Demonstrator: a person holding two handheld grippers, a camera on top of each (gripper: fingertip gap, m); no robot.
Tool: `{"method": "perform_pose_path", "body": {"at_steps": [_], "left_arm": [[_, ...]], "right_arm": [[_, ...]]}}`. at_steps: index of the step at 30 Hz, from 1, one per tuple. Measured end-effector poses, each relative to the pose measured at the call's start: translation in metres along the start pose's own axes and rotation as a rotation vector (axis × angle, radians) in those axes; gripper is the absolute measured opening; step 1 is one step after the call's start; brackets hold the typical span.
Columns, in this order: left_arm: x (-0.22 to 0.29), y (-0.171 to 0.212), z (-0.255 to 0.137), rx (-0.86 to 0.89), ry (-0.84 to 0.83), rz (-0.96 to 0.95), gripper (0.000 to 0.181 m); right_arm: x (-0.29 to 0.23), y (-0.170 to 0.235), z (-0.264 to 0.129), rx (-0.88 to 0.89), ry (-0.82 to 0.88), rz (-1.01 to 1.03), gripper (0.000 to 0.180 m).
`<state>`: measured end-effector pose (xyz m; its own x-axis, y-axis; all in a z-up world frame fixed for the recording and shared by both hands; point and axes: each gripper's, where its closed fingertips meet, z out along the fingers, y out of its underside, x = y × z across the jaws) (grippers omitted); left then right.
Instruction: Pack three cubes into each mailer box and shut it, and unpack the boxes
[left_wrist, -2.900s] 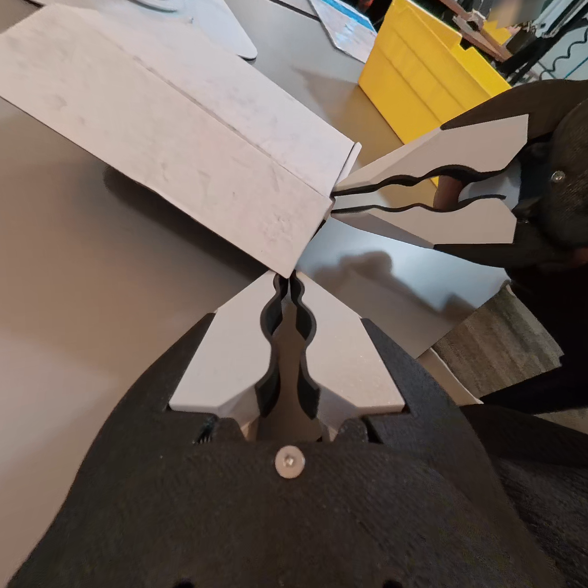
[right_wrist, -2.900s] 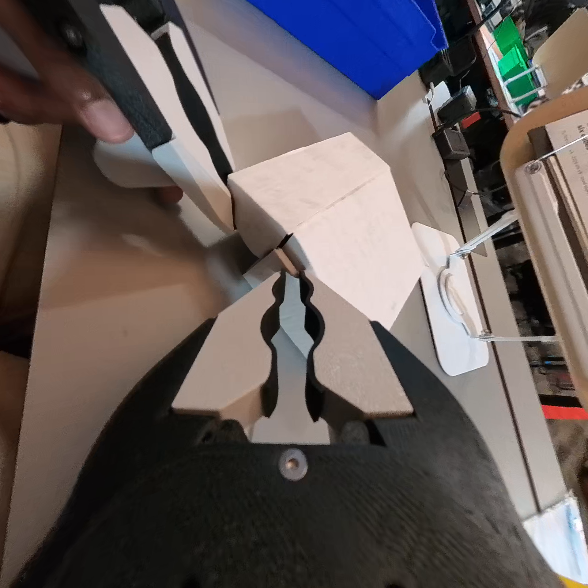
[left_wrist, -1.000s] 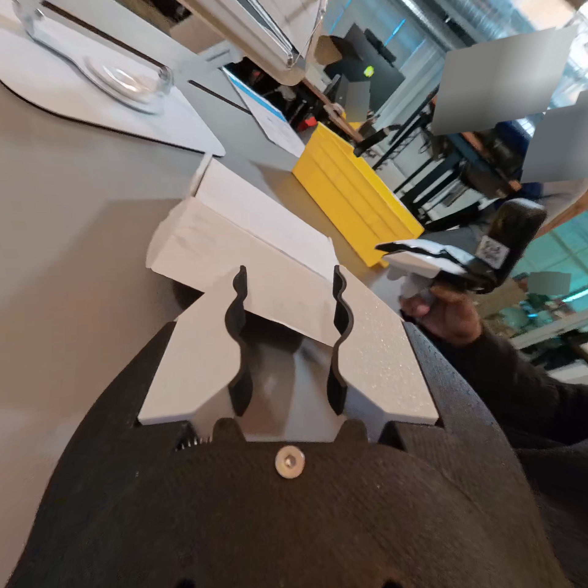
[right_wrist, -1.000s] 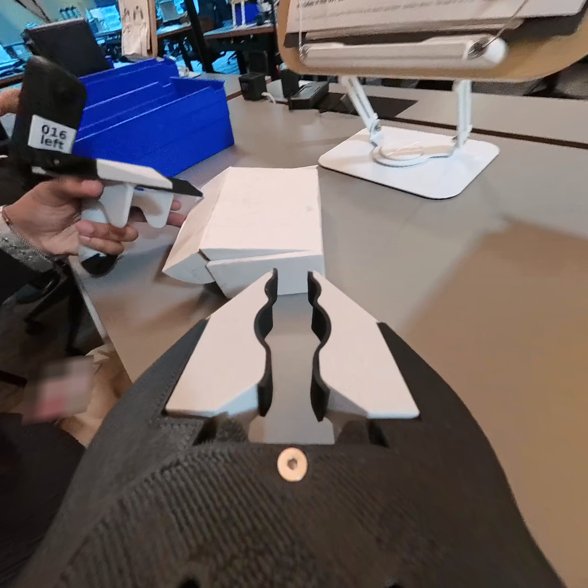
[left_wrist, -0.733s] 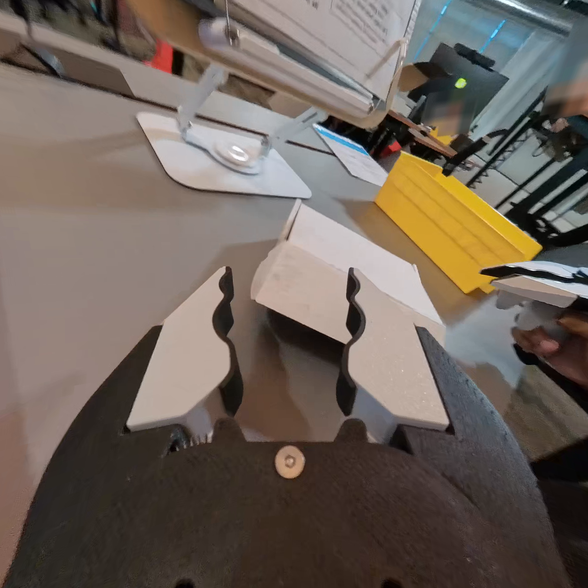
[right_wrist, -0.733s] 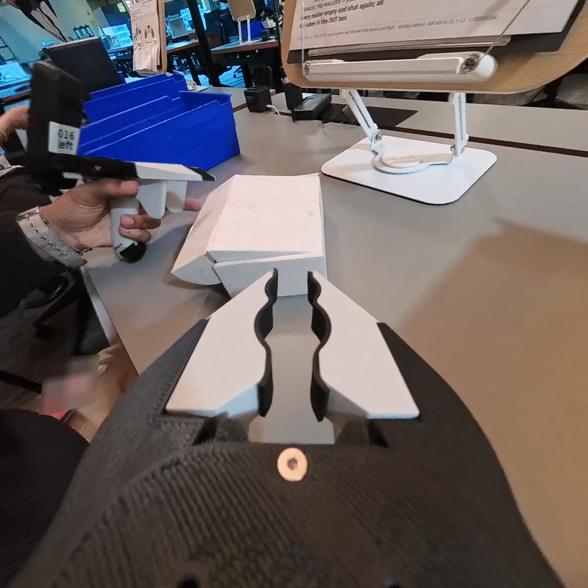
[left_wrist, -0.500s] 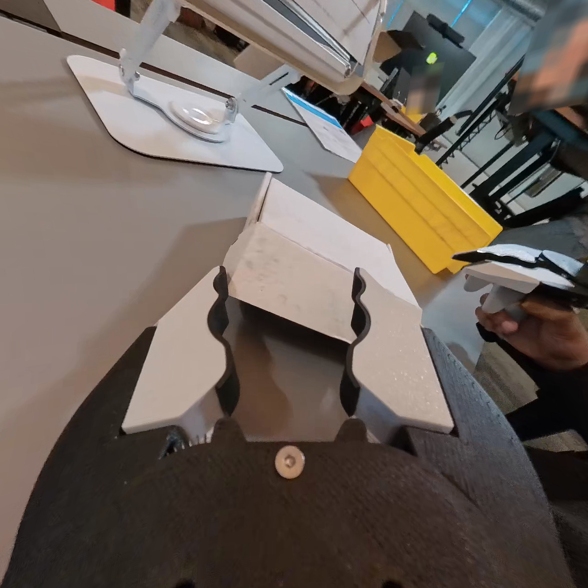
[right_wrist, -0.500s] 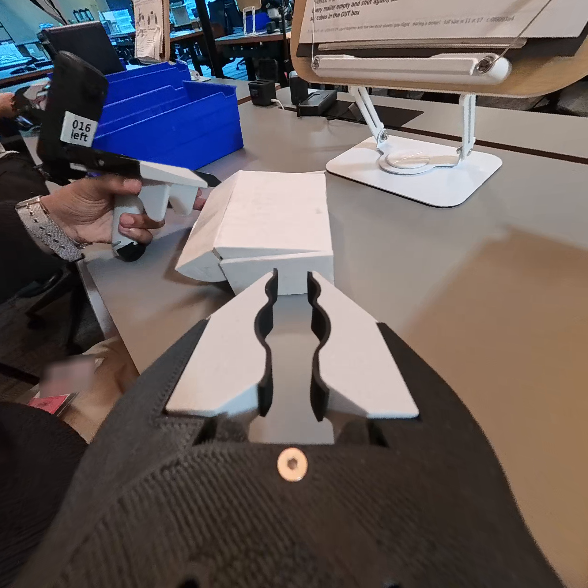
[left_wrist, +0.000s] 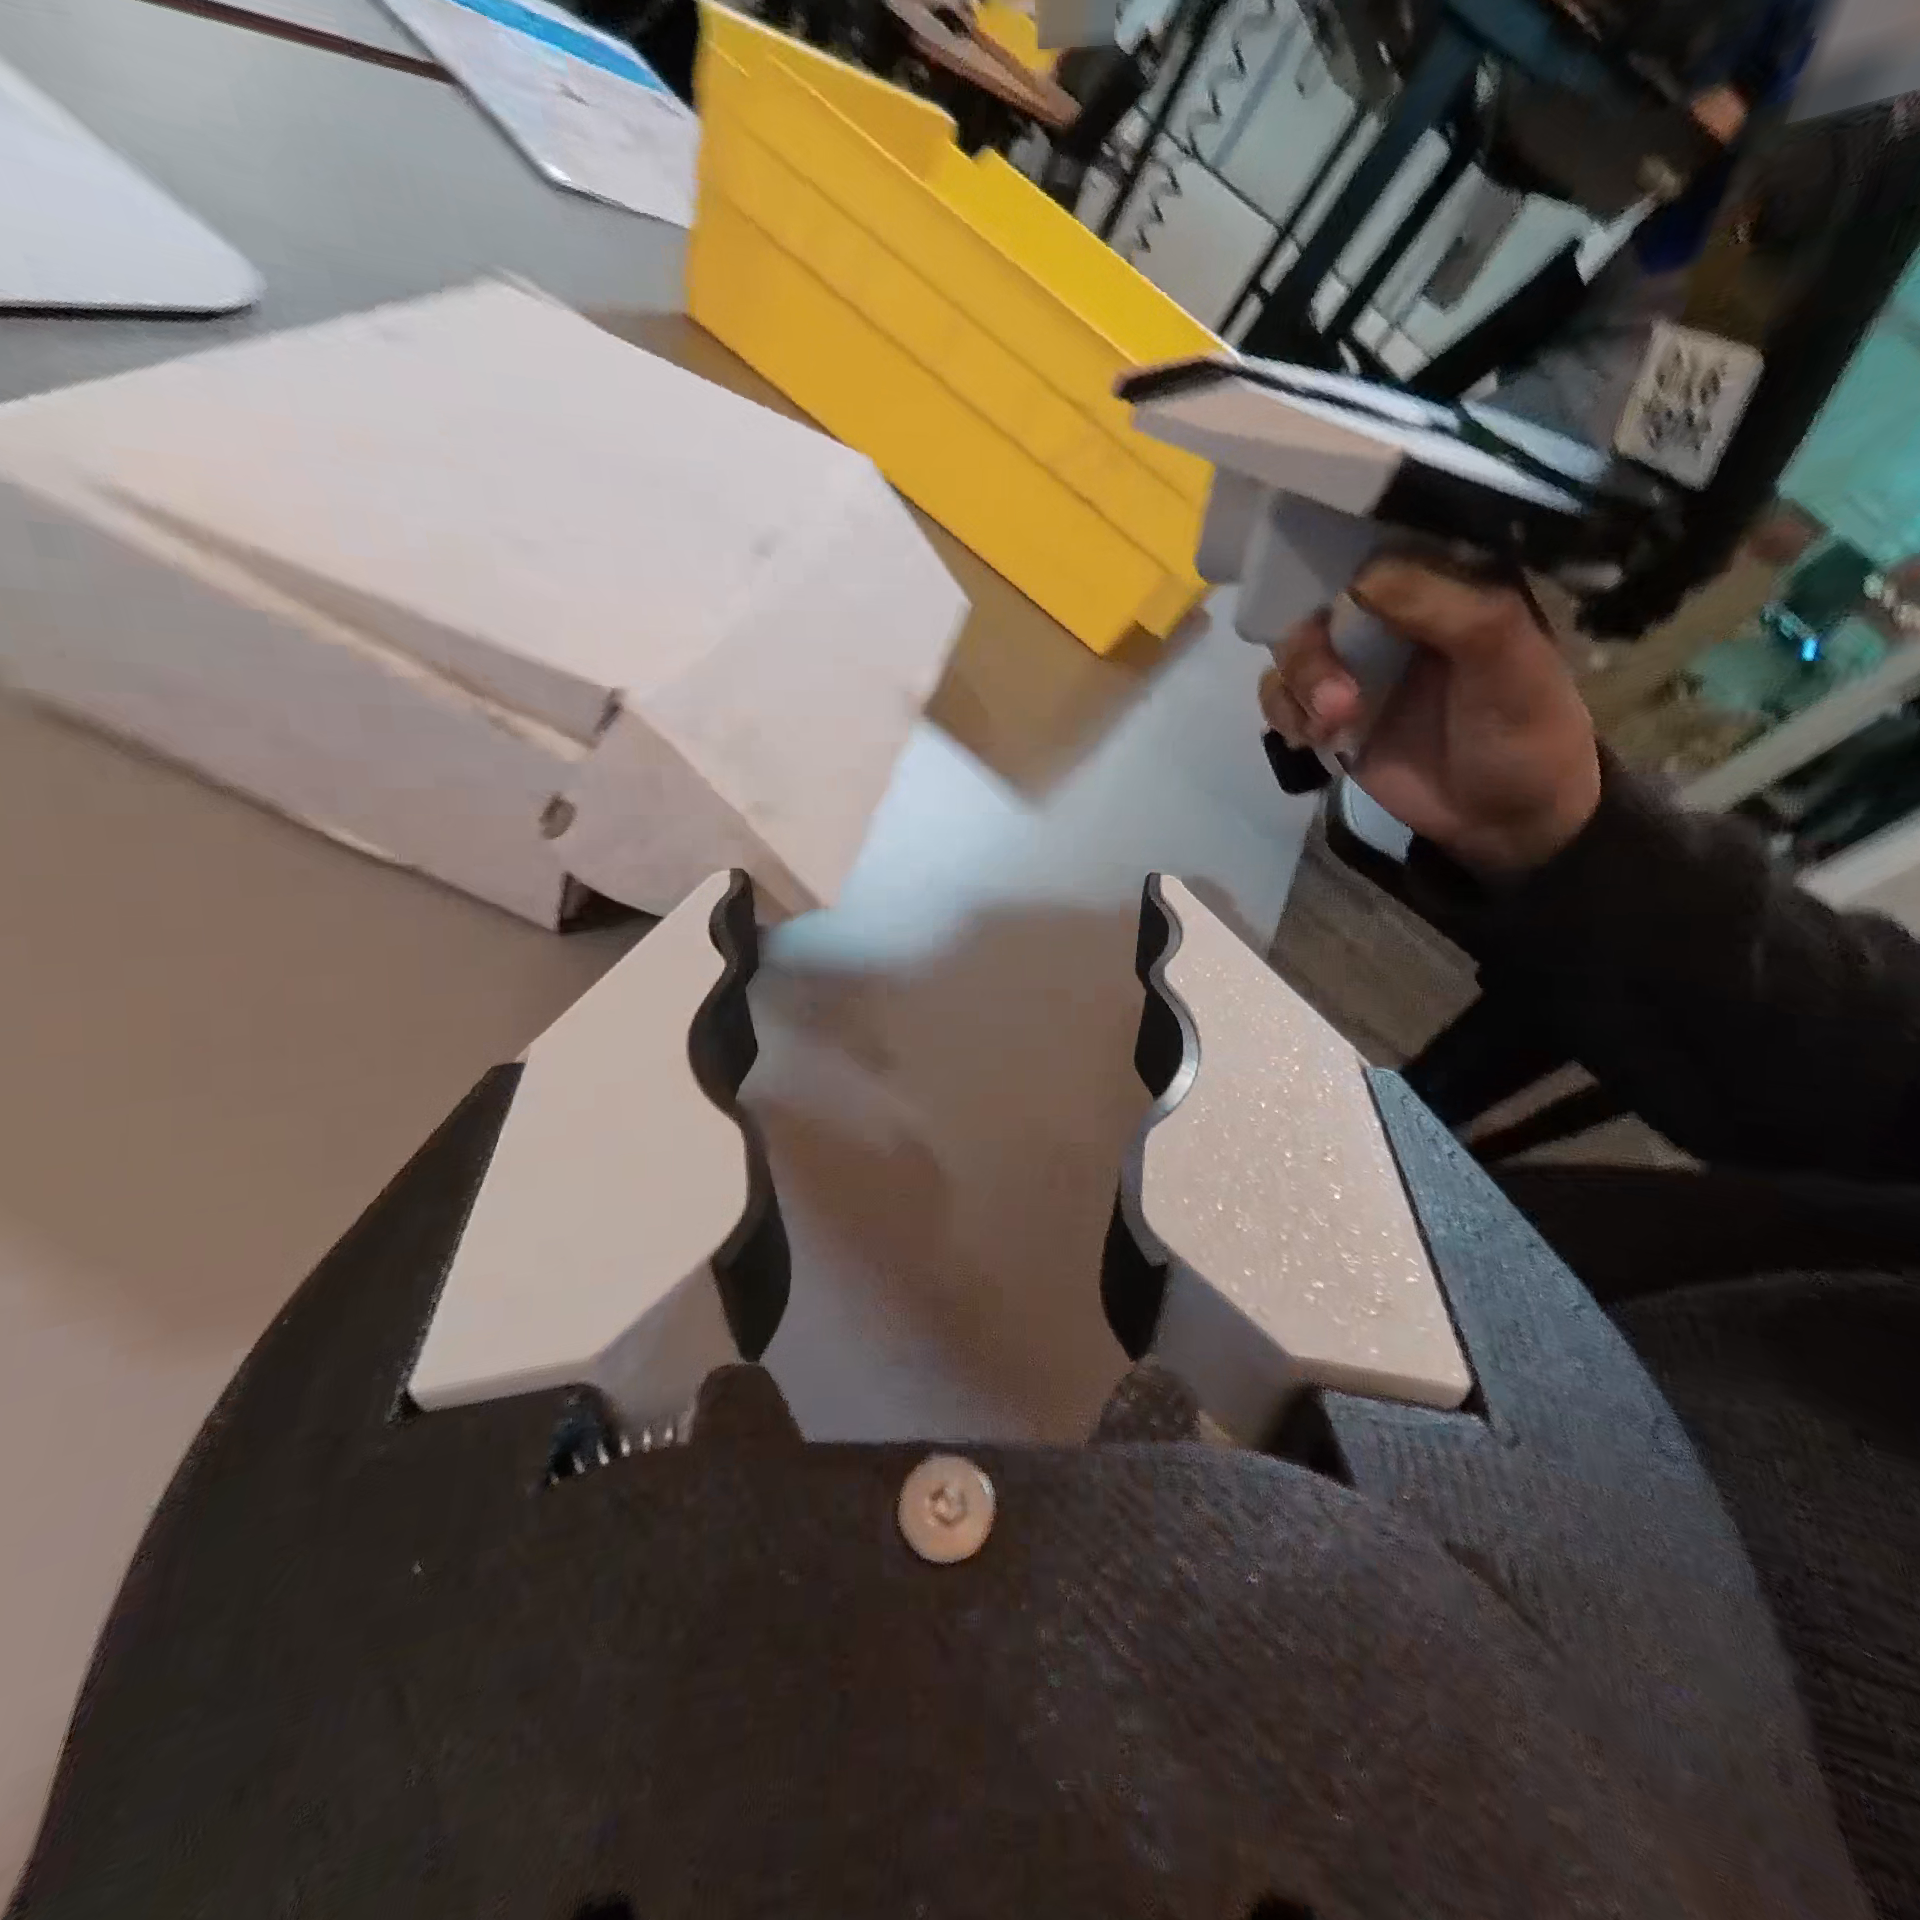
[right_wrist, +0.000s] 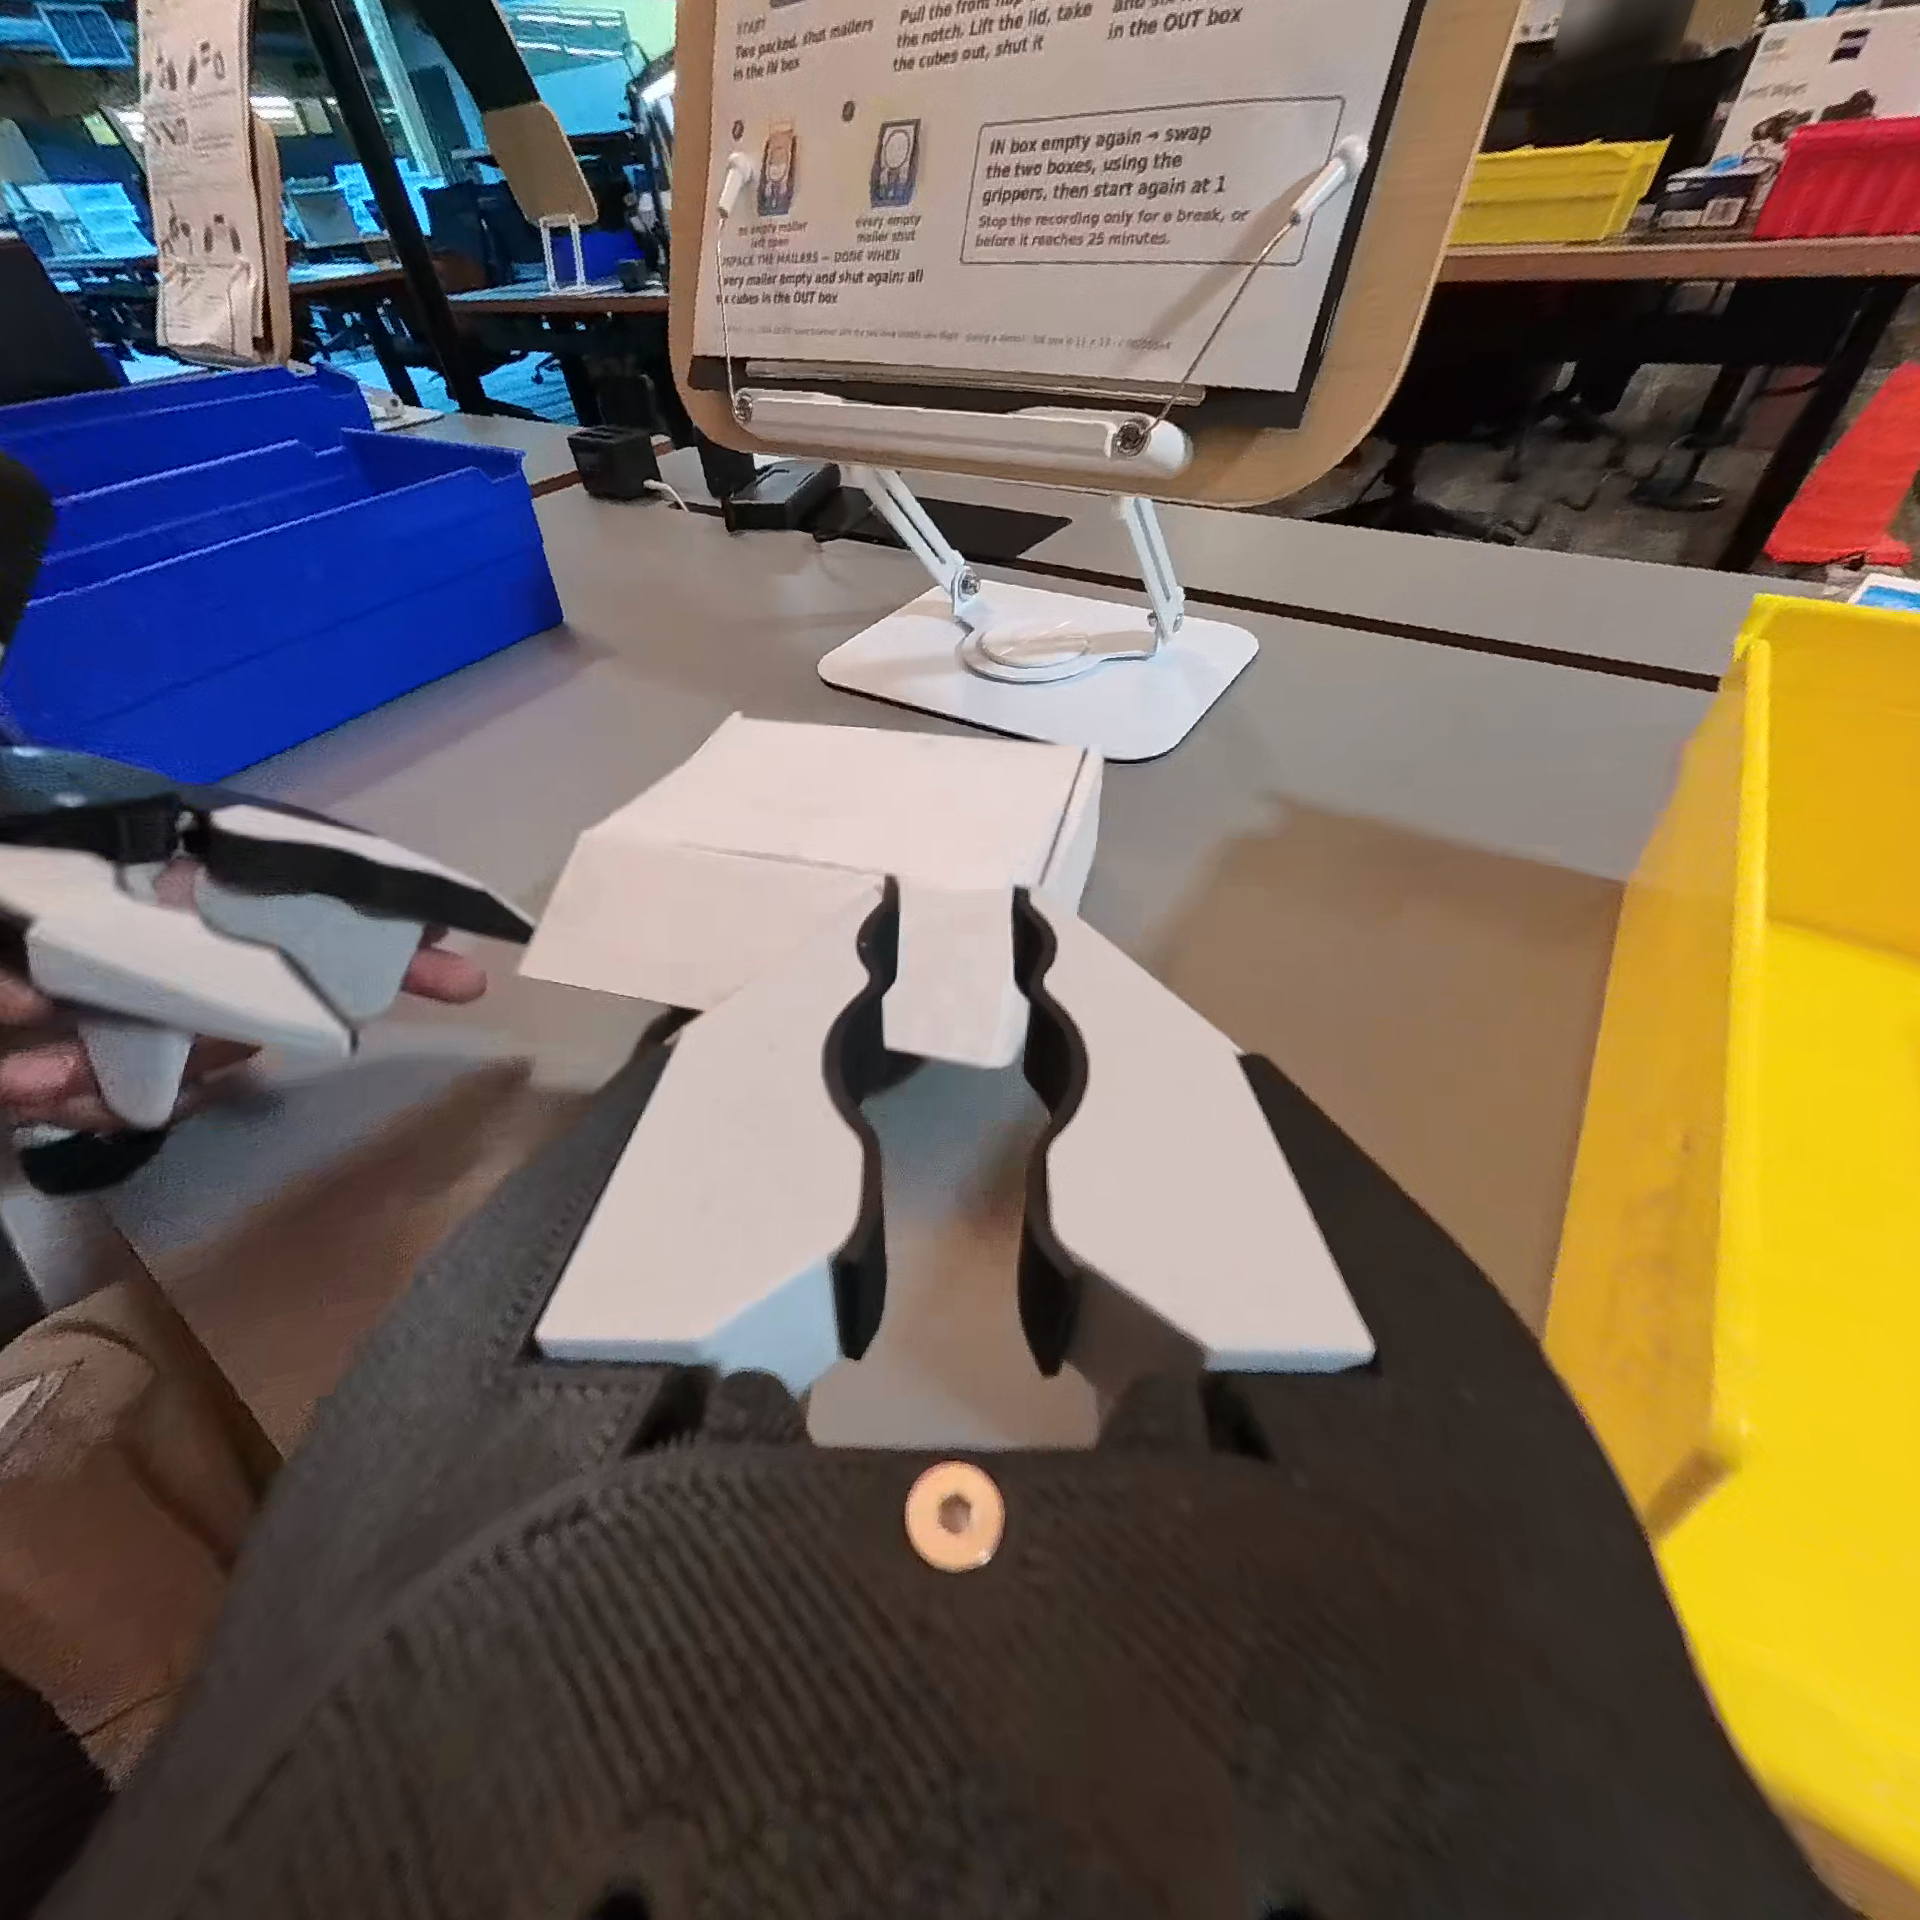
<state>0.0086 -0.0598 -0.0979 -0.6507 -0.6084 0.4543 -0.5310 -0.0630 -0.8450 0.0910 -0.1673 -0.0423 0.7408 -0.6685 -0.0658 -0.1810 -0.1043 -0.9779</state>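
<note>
Fingers of the left gripper (left_wrist: 943, 914) are gaping wide, holding nothing. The right gripper (right_wrist: 948, 914) is sitting partly open, a flap of the white mailer box (right_wrist: 831, 821) between its tips. The box is lying on the grey table (right_wrist: 1351, 935), between a blue bin (right_wrist: 260, 582) and a yellow bin (right_wrist: 1787, 1143).

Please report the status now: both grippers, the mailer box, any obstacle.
Left gripper open, empty. Right gripper open, empty, facing mailer box. Box shut on table, no cubes seen. Yellow bin close on right.
</note>
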Motion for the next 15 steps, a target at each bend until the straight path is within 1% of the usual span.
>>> {"method": "perform_pose_path", "body": {"at_steps": [3,5,8,12,15], "left_arm": [[0.017,0.012,0.011,-0.067,0.01,0.099,0.072],[0.017,0.012,0.011,-0.067,0.0,0.115,0.072],[0.002,0.006,0.003,-0.038,-0.028,0.043,0.07],[-0.026,-0.016,-0.015,0.095,-0.077,-0.115,0.066],[-0.038,-0.027,-0.024,0.174,-0.072,-0.186,0.065]], "right_arm": [[-0.004,0.004,0.003,-0.015,-0.02,0.017,0.021],[-0.009,0.007,0.005,-0.025,-0.035,0.016,0.022],[-0.02,0.013,0.01,-0.048,-0.067,0.024,0.024],[-0.047,0.03,0.018,-0.115,-0.151,0.108,0.027],[-0.076,0.049,0.026,-0.19,-0.227,0.175,0.03]]}}
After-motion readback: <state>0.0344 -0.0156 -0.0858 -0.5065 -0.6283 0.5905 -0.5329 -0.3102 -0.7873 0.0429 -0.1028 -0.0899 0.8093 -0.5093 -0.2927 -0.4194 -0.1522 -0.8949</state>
